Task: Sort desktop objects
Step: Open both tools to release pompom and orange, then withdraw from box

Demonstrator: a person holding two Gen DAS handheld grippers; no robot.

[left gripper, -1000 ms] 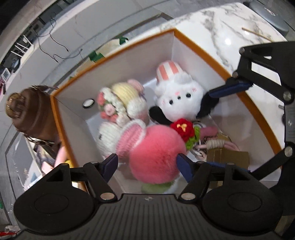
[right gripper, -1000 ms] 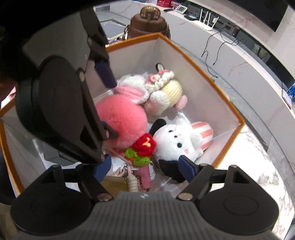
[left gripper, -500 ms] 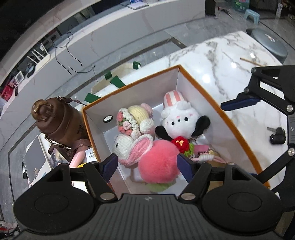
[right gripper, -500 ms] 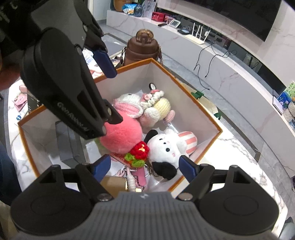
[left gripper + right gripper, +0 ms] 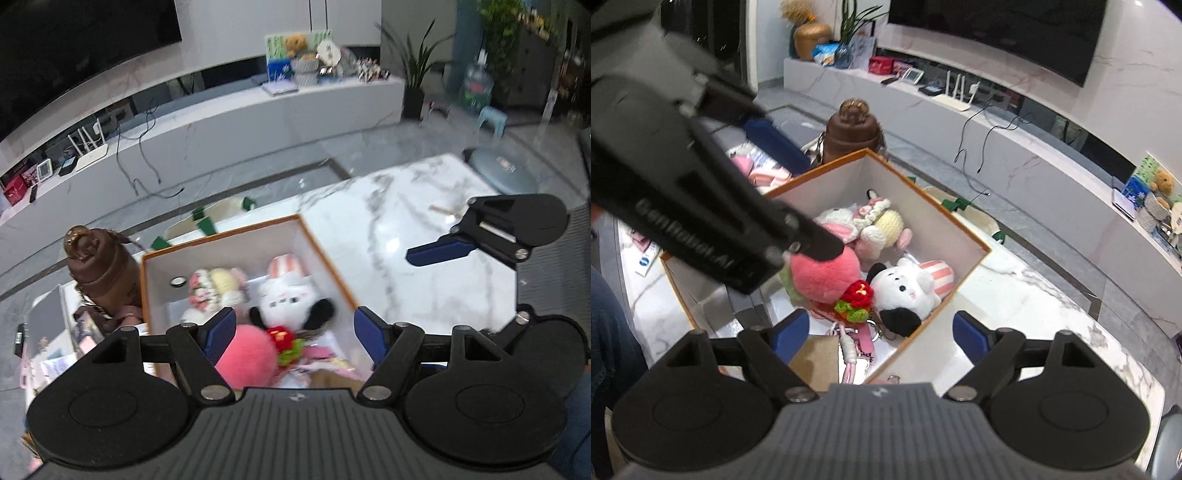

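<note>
Plush toys sit packed in the orange-rimmed white cardboard box (image 5: 975, 254) on the white marble worktop (image 5: 424, 258): pink fluffy pom-pom ball (image 5: 823, 273), white plush rabbit with black ears and striped hat (image 5: 908, 284), crocheted cream-and-pink doll (image 5: 875, 225), red crocheted flower charm (image 5: 858, 291). They lie touching, likely dropped in as one category.

Left gripper (image 5: 293, 332) hangs above the near edge of the box, fingers spread wide, nothing between them. Right gripper (image 5: 879, 332) hangs over the box's near corner, fingers released too, empty. Both are well above the toys, so no grasp is in hand.

Brown lidded water bottle (image 5: 853, 129) stands just beside the box's far wall, outside it; papers and pink items lie left of it. My guess: toy sorting mostly done, the leftover clutter outside the box comes next.
</note>
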